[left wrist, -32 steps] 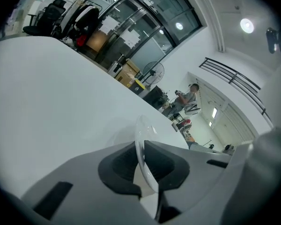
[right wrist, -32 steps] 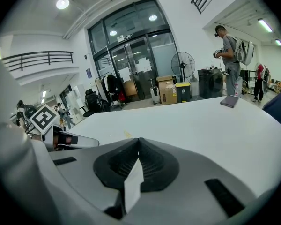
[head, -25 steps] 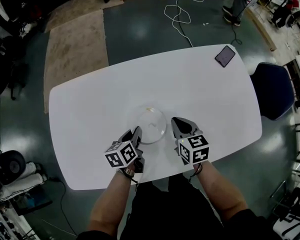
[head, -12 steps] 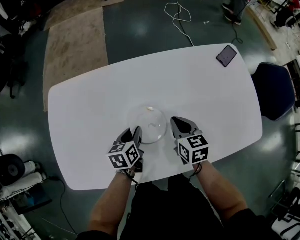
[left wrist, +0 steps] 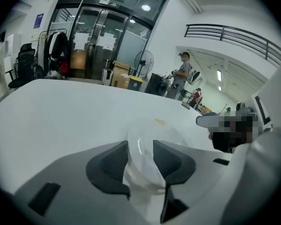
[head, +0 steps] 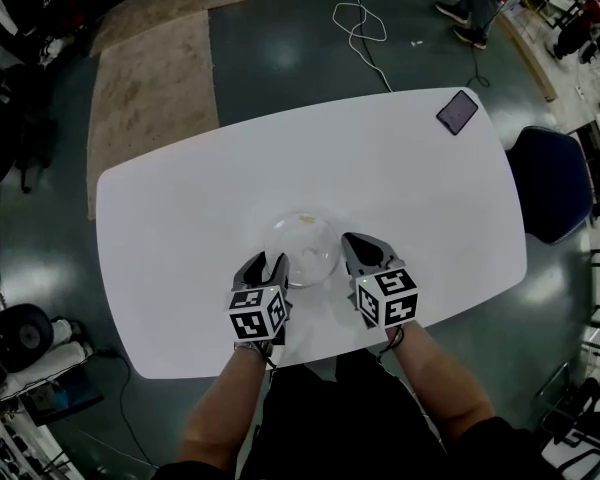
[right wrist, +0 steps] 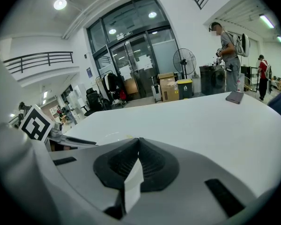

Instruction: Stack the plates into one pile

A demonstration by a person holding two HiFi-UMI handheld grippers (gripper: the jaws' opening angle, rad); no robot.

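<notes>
Item: clear plates [head: 302,248], glossy, see-through, in one pile near the middle of the white table's [head: 180,198] near edge. Left gripper [head: 265,266]: jaws have just been opening, with the pile's rim loose between them. Best drawn straight back, without snagging the rim. Right gripper [head: 365,248]: closed, empty, just beside the pile.

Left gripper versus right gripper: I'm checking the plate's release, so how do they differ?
The left gripper has its fingers apart, just opened, with the rim of the clear plate between them; the right gripper has its fingers shut on nothing. The left gripper straddles the plate's edge; the right gripper sits beside the plate. Both point down at the white table, near its front edge.
</notes>
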